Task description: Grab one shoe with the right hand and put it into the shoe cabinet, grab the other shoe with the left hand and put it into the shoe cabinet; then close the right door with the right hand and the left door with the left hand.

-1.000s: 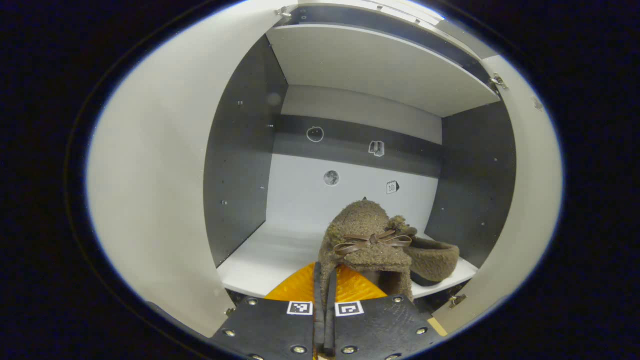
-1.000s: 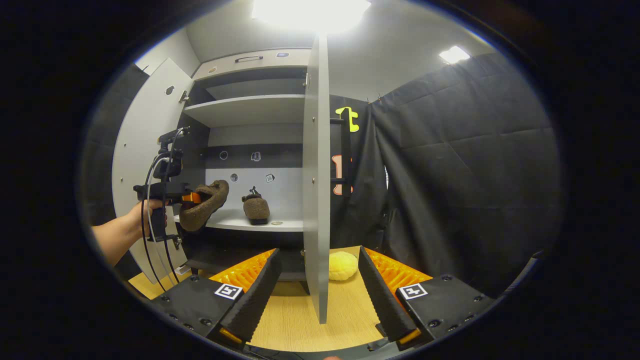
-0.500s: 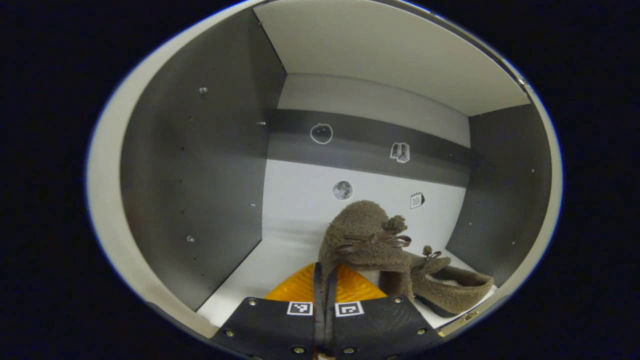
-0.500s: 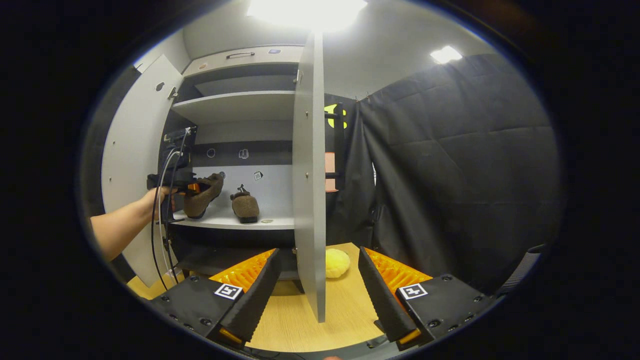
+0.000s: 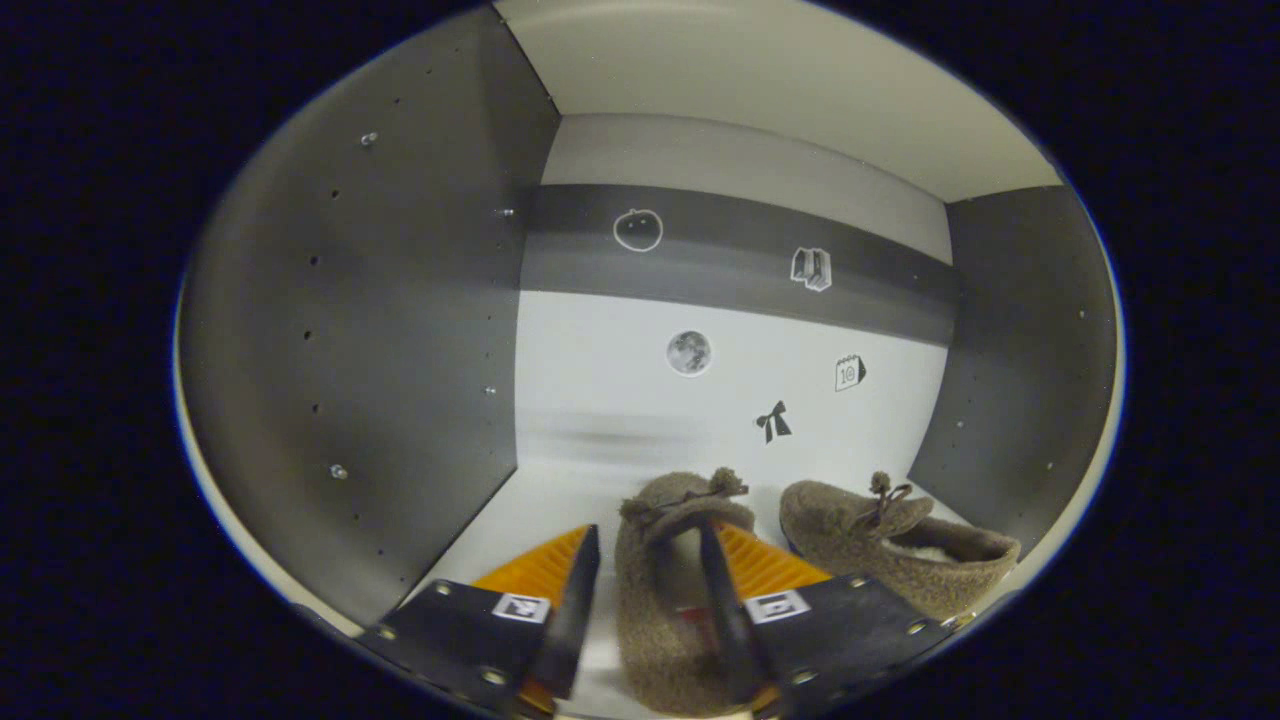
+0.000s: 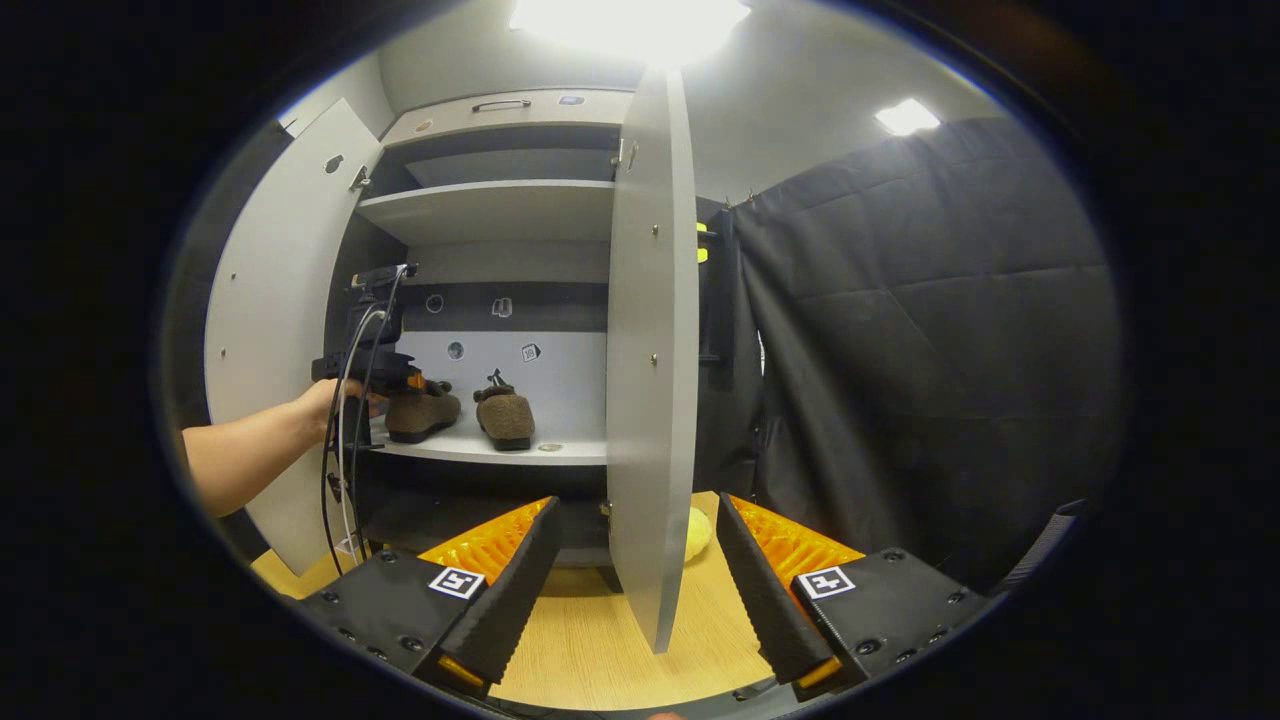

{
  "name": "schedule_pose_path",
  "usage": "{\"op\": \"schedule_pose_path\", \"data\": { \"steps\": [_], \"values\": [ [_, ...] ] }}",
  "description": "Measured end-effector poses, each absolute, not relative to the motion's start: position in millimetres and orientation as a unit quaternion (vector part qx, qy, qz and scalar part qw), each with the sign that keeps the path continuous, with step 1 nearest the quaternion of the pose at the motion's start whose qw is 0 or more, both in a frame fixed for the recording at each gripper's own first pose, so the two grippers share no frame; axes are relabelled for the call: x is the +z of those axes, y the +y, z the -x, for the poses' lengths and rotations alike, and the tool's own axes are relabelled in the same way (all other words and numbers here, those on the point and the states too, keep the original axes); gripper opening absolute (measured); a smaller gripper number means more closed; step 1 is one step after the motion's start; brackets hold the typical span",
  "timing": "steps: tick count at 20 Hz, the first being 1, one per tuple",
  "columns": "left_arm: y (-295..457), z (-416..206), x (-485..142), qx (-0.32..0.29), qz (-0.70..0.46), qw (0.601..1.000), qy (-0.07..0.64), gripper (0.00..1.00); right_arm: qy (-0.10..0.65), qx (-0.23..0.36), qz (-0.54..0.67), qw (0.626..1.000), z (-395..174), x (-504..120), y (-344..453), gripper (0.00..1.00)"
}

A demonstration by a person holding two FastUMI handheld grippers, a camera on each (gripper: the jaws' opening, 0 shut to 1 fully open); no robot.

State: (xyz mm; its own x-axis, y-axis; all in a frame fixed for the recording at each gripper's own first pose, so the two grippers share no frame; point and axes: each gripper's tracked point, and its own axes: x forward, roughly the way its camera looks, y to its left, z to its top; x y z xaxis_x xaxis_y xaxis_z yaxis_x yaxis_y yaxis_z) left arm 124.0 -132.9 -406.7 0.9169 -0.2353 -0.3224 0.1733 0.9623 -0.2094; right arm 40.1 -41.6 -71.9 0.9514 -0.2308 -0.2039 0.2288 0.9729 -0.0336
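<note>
- Letting go is what just happened on my left: half a second ago the left hand-held gripper (image 5: pixel 648 600) was pinched tight on the left shoe (image 5: pixel 672 590) and carrying it tilted in the air; now its fingers stand apart, one on each side of the shoe.
- That shoe now sits flat on the shelf (image 5: pixel 560 490), toe toward the back wall; I can't tell whether a finger is touching its side.
- In the right gripper view I see the same thing from outside: the left shoe (image 6: pixel 422 412) on the shelf (image 6: pixel 520 452), just beside the right shoe (image 6: pixel 506 415), with my hand (image 6: pixel 325 408) at the cabinet mouth.
- In the left gripper view the right shoe (image 5: pixel 895 545) lies close by, a small gap between the pair.
- My right hand-held gripper (image 6: pixel 632 590) hangs open above the tabletop (image 6: pixel 600 640), the edge of the right door (image 6: pixel 650 370) between its fingers but untouched.
- I judge both shoes placed. Next I should draw the left one straight back without dragging the shoe, then shut the right door, then the left door (image 6: pixel 275 300).
- A yellow ball (image 6: pixel 697 532) lies on the tabletop near the right door's foot.
</note>
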Motion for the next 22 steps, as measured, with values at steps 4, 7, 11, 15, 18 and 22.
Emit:
{"op": "schedule_pose_path", "data": {
  "steps": [4,7,11,15,18,22],
  "values": [
    [-128.9,-101.5,-370.8,-0.116,0.07,0.982,0.13,0.96,0.098,-0.107,0.001,0.989,-39.3,-67.3,-42.5,0.98],
    [-126.7,-67.8,-335.6,-0.126,0.068,0.985,0.092,0.95,0.096,-0.094,-0.002,0.991,-35.5,-60.2,-47.8,0.98],
    [-112.2,-6.3,-298.7,-0.13,0.073,0.987,0.066,0.87,0.092,-0.069,-0.002,0.993,-27.5,-50.2,-52.7,0.98],
    [-98.9,56.4,-280.9,-0.13,0.059,0.989,0.049,0.95,0.088,-0.042,-0.013,0.995,-17.9,-44.8,-56.8,0.98],
    [-82.8,102.3,-274.9,-0.123,0.054,0.99,0.045,0.95,0.083,-0.029,-0.017,0.996,-11.7,-39.6,-64.9,0.98],
    [-64.7,168.1,-270.4,-0.124,0.059,0.99,0.038,0.96,0.08,-0.023,-0.022,0.996,-7.6,-31.2,-82.4,0.98]
  ]
}}
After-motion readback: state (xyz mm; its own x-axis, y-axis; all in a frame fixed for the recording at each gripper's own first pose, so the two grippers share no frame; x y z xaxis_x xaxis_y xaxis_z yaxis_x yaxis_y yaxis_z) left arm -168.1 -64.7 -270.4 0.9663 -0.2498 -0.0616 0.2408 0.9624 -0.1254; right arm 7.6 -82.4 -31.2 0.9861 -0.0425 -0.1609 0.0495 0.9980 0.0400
